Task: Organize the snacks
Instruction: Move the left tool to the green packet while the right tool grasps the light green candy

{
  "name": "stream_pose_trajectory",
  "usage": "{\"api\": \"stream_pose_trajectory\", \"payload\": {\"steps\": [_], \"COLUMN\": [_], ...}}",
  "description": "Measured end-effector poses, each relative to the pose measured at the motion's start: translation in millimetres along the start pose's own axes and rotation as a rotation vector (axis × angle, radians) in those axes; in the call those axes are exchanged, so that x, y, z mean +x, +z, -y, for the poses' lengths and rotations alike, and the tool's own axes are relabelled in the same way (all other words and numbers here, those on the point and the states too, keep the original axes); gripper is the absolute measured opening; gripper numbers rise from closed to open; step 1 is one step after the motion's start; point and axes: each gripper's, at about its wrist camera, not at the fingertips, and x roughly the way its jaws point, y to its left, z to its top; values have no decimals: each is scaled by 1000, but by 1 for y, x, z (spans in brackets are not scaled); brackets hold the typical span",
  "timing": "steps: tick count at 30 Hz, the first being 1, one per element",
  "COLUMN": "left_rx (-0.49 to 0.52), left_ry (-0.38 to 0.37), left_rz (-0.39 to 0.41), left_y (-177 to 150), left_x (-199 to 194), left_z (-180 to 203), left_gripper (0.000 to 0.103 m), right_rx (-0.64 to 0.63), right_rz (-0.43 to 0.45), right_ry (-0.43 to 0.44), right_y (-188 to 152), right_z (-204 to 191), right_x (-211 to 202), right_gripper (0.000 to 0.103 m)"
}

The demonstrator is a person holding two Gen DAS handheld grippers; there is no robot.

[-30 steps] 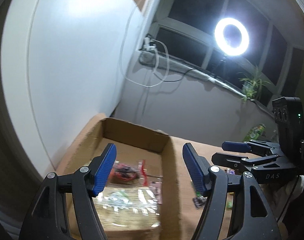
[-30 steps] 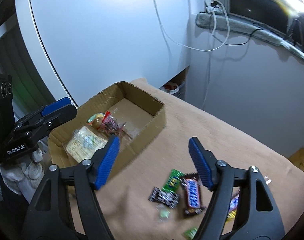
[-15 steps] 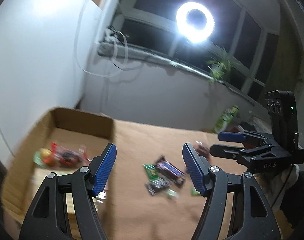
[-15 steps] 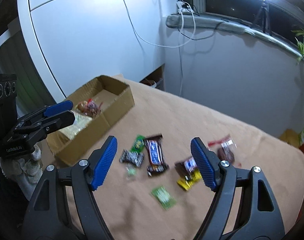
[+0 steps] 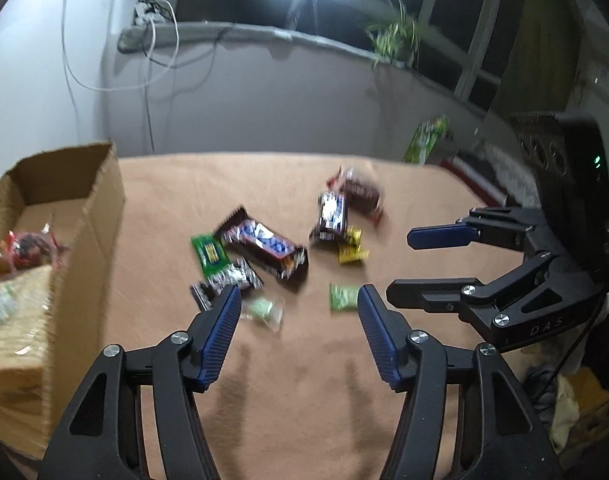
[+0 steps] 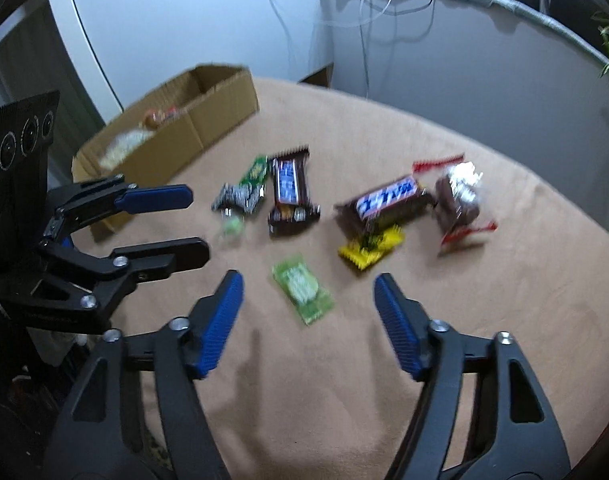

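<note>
Both the left gripper (image 5: 296,300) and the right gripper (image 6: 306,292) hang spread wide and empty above the tan tablecloth (image 6: 484,300), with bare cloth beneath them. Beyond their tips lie the loose snacks: a small green packet (image 6: 302,294) nearest, two dark candy bars (image 6: 290,190) whose lettering is too blurred to read, and a yellow packet (image 6: 370,250). Left of these snacks the cardboard box (image 5: 84,220) holds a red-wrapped snack (image 5: 24,246) and a pale bag (image 5: 8,312).

One cardboard box (image 6: 192,136), two tongs (image 6: 304,308) (image 5: 296,320), roughly nine loose snacks (image 6: 288,188).
</note>
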Motion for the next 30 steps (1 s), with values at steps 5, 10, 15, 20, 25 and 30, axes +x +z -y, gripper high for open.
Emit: {"api": "stream_pose_trajectory", "payload": {"steps": [5, 10, 15, 20, 25, 30], "left_rx": [5, -21, -42, -37, -7, -1], "left_ry": [35, 49, 46, 56, 69, 77], "left_rz": [-36, -58, -66, -82, -105, -105], "left_y": [-6, -5, -3, -1, -1, -1], "left_x": [13, 23, 28, 37, 44, 47], "left_z": [1, -5, -8, -8, -5, -6], "left_gripper": [55, 52, 51, 51, 42, 37], "right_rx": [-34, -57, -83, -110, -158, -178], "right_rz": [-48, -68, -76, -71, -61, -65], "right_ry": [11, 19, 20, 16, -9, -11], "right_y": [-7, -5, -1, 0, -4, -3], "right_z": [2, 7, 8, 5, -3, -6], "right_x": [18, 28, 34, 35, 36, 36], "right_gripper": [58, 56, 55, 49, 46, 39]}}
